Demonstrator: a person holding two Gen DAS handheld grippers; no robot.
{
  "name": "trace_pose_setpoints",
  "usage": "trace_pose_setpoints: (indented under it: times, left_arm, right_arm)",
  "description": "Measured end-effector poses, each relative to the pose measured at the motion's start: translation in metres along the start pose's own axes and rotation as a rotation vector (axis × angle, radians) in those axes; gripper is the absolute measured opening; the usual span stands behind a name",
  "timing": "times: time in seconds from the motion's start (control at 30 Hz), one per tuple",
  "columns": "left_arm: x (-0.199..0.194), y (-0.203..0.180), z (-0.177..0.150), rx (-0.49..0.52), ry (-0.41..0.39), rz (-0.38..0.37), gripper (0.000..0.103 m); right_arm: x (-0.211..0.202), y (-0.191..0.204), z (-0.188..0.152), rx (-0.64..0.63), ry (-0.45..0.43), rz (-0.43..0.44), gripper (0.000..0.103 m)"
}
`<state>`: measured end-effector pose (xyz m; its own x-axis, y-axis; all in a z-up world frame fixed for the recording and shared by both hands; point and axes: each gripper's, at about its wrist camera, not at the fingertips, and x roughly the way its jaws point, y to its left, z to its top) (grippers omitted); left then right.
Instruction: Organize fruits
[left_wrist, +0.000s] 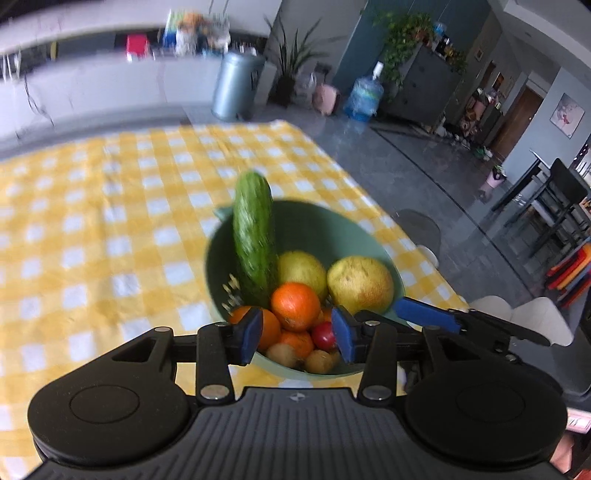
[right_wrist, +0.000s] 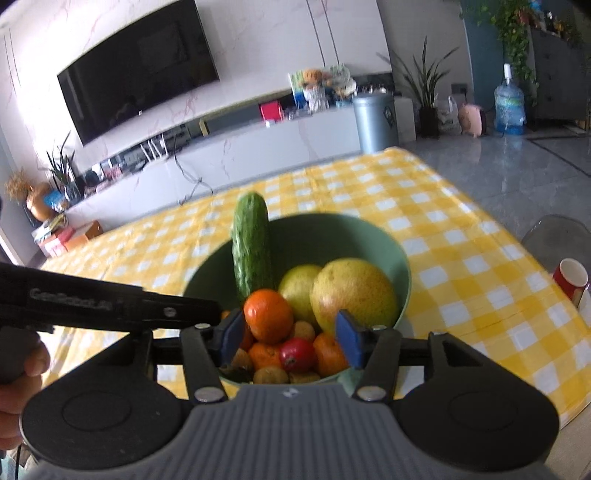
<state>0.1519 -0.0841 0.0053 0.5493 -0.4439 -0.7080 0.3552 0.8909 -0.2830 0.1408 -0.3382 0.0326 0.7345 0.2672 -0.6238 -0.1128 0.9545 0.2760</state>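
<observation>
Both grippers, L (left_wrist: 297, 338) & R (right_wrist: 291, 339), jaws apart, nothing held, over green bowl (right_wrist: 400, 258) w/ cucumber (right_wrist: 251, 247). Only R view shows red cup (right_wrist: 570, 278); only L view, dining chairs (left_wrist: 554, 206).

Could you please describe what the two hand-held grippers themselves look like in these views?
Both match: the left hand-held gripper and right hand-held gripper have black linkage arms with silver rivets, blue finger pads, two round black discs and a ribbed grey body with a small logo. Pale lettering marks the left one's black side, seen from the right view.

Wall-mounted television (right_wrist: 136, 70), grey tiled floor (right_wrist: 517, 155)
</observation>
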Motion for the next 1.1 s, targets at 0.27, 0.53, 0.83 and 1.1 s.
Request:
trace_pose_setpoints:
  times: [0.27,0.53,0.83,1.1]
  left_arm:
    - [-0.068,-0.022,-0.018,0.151,-0.24,0.214,0.066]
    - [-0.114,-0.029,-0.041,0.164,-0.455,0.41,0.093]
    - [-0.095,-0.016,-0.062,0.159,-0.451,0.536,0.094]
    - [-0.067,-0.005,-0.08,0.126,-0.298,0.458,0.094]
  right_arm:
    - [-0.057,0.014,0.012,-0.007,-0.163,-0.005,0.072]
    - [-0.108,0.044,0.01,-0.129,-0.291,-0.054,0.092]
    - [-0.102,0.053,-0.024,-0.134,-0.258,-0.079,0.097]
    - [-0.077,0.053,-0.051,-0.18,-0.19,-0.099,0.097]
